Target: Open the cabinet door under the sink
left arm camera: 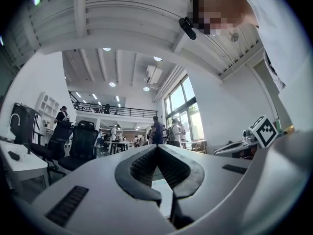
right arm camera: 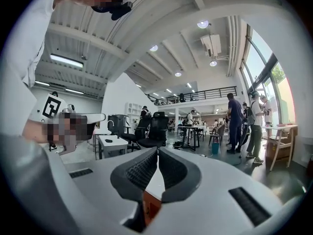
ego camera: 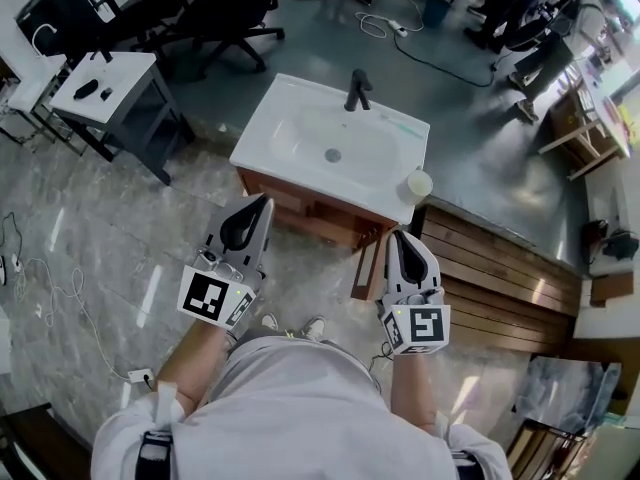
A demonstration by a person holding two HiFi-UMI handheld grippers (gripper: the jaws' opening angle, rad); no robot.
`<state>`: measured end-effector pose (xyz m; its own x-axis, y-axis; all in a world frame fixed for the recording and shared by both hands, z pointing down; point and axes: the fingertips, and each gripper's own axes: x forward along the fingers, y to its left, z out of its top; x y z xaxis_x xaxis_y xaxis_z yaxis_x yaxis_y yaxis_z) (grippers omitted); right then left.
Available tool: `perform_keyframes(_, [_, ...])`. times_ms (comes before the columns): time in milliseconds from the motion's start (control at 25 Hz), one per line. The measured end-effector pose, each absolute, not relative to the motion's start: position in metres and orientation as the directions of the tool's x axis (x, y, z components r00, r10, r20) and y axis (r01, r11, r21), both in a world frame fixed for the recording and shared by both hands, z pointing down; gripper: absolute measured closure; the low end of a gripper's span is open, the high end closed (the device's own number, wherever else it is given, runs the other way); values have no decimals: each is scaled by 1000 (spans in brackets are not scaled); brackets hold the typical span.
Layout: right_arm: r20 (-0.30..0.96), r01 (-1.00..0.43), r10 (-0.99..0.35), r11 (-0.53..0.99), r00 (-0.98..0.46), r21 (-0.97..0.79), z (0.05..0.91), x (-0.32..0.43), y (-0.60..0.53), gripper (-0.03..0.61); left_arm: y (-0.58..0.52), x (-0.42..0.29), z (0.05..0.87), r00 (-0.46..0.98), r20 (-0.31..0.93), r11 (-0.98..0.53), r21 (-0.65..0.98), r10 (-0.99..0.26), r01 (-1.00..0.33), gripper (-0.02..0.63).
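Note:
A white sink with a black faucet sits on a brown wooden cabinet in the middle of the head view. A brown panel juts from the cabinet's right front toward me; I cannot tell whether it is a door. My left gripper is held just short of the cabinet's left front, fingertips together, nothing between them. My right gripper hangs beside that panel, also shut and empty. In the gripper views both point level into the room, the left gripper and right gripper each with ribbed pads meeting at the tips.
A small white cup stands on the sink's right corner. A grey side table and black office chairs stand at the back left. Slatted wooden boards lie to the right. Cables trail over the floor at left. People stand at the back right.

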<state>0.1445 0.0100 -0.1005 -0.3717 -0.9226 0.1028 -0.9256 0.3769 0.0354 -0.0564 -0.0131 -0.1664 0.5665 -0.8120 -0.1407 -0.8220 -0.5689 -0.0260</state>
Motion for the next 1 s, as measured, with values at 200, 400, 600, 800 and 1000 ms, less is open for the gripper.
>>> perform_keyframes(200, [100,-930,-927,366,-361,43,-110,136,14,540,-12,-58,-171,588,-145,-589,-41,-796,-807,607])
perform_keyframes(400, [97,-935,-933,351,-346,45,-112,132,21,540,-13,-64,-173,594,-156,-596,-43,-789,-802,607])
perform_keyframes(600, [86,-944,-942,327,-323,41,-117,132,28,540,-5,-65,-174,610,-149,-611,-44,-778,-791,607])
perform_keyframes(800, [69,-945,-945,324,-321,37,-119,130,33,539,3,-61,-175,622,-150,-621,-59,-769,-782,607])
perform_keyframes(1000, [60,-948,-947,318,-315,30,-115,133,38,540,9,-58,-170,625,-148,-624,-61,-767,-779,607])
